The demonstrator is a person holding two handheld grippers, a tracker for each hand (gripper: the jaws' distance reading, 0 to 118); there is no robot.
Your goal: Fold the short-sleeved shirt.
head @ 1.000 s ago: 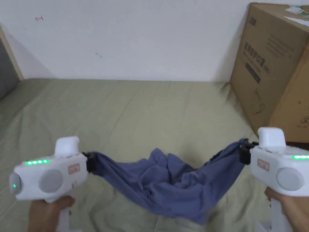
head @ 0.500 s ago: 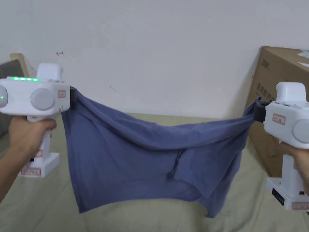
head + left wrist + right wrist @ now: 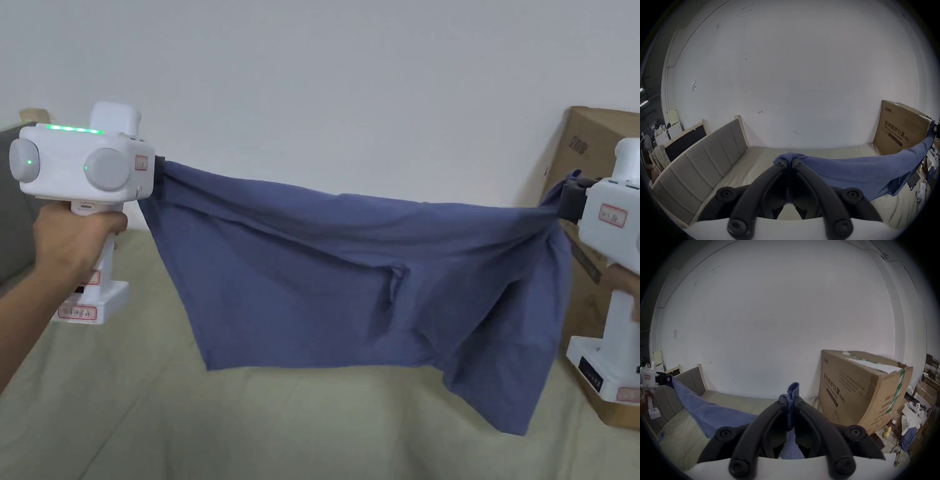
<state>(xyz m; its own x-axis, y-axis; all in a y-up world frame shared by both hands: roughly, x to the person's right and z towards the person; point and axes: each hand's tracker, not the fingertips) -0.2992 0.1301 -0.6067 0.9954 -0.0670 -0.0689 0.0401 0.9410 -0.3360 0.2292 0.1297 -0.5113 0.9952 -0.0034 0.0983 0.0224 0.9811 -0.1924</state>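
A blue short-sleeved shirt (image 3: 350, 275) hangs stretched in the air above the bed, its lower edge dangling free. My left gripper (image 3: 156, 178) is shut on the shirt's upper left corner; in the left gripper view a bunch of blue cloth (image 3: 790, 156) pokes past the closed jaws of that gripper (image 3: 789, 163). My right gripper (image 3: 565, 200) is shut on the upper right corner, and in the right gripper view a blue tuft (image 3: 793, 390) sticks up between its jaws (image 3: 790, 400). The left gripper (image 3: 664, 379) also shows far left there, held by a hand.
A green-sheeted bed (image 3: 187, 412) lies below the shirt. A big cardboard box (image 3: 590, 162) stands at the right, close behind my right gripper. A padded headboard (image 3: 705, 154) bounds the bed's left side. Clutter (image 3: 916, 410) sits beyond the box. A white wall is behind.
Both grippers have lifted the shirt from a crumpled heap on the bed up into the air and pulled apart, so the cloth now hangs spread and nearly taut between them.
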